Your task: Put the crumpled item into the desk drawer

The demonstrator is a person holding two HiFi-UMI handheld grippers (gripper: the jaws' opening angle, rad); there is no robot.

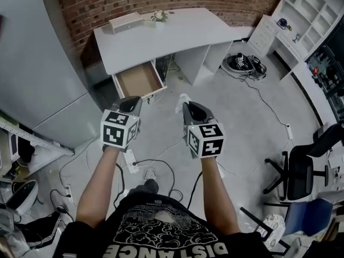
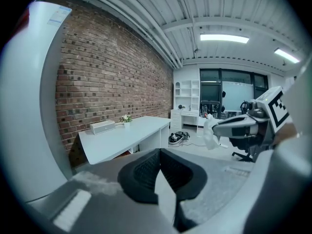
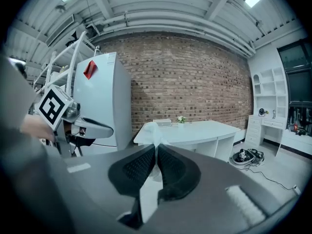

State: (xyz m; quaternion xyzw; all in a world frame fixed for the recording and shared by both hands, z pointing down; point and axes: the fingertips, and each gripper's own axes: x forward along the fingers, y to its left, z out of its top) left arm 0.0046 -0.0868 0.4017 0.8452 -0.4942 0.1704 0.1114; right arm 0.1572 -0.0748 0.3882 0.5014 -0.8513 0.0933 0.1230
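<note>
Two grippers are held side by side above the floor, both directed to the white desk [image 1: 177, 34]. The right gripper [image 3: 156, 149] has its jaws pressed on the crumpled white item [image 3: 153, 130], which sticks out past the tips. The left gripper [image 2: 159, 153] has its jaws together with nothing between them. The desk drawer [image 1: 138, 80] stands pulled out and shows its brown bottom, well apart from the item.

The crumpled item [image 3: 154, 130] is mostly hidden between the closed jaws of the right tool [image 3: 156, 149]; only a white tuft protrudes. In the head view, at 11 o'clock, the rear of the drawer [image 1: 138, 79] is hidden under the counter [image 1: 177, 34]. The small object [image 1: 158, 16] at the counter's 12 o'clock edge is too small to identify.
</note>
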